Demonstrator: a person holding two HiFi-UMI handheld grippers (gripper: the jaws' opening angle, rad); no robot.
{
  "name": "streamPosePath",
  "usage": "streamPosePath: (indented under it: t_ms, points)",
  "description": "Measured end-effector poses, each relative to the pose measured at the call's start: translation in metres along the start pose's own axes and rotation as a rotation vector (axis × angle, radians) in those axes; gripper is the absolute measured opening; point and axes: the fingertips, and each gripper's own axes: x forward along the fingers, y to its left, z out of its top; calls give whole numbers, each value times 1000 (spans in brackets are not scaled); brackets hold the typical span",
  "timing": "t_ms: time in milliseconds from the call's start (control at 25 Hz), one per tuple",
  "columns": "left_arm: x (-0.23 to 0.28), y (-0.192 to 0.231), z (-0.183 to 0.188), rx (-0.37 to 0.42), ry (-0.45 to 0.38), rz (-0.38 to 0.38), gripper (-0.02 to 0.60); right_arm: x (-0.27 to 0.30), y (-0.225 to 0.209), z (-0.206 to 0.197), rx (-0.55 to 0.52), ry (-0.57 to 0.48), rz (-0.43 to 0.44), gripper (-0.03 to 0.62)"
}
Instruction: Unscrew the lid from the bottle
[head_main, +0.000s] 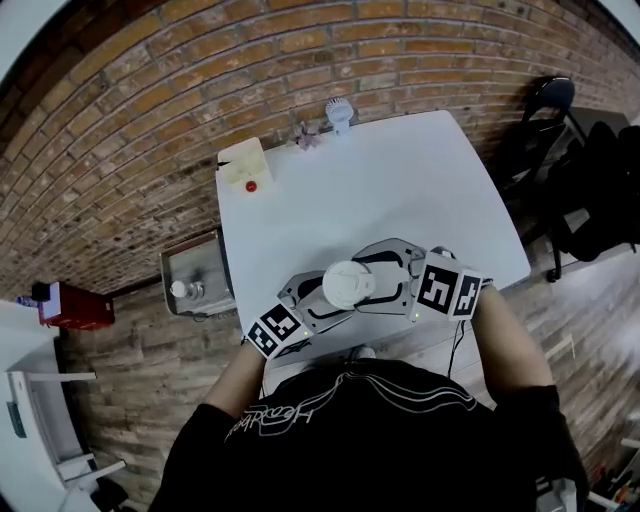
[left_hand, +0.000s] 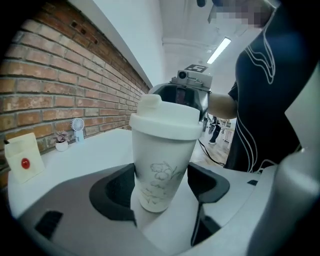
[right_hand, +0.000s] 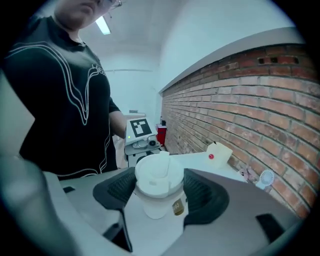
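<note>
The white bottle (left_hand: 161, 160) stands upright on the table (head_main: 400, 190), close to the edge nearest the person. The left tool (left_hand: 161, 189) is clamped on the bottle's lower body. The right tool (right_hand: 160, 194) is closed around the white lid (right_hand: 159, 176), which sits on the bottle's top.

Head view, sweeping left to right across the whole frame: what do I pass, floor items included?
Red box → grey bin → bottle → black chair
</note>
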Motion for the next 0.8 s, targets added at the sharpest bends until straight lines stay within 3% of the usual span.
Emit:
streamPosePath:
  t_ms: [440,600,800]
  points:
    - [-3,4,0,-24,-36,29,344,4,-2,1,-111,49,177,295]
    - [-2,4,0,-29,-38,28,345,3,-2,1,-91,45,145,299]
    - [-5,6,-2,-30,-41,12,344,3,-8,5,-10,24,36,317]
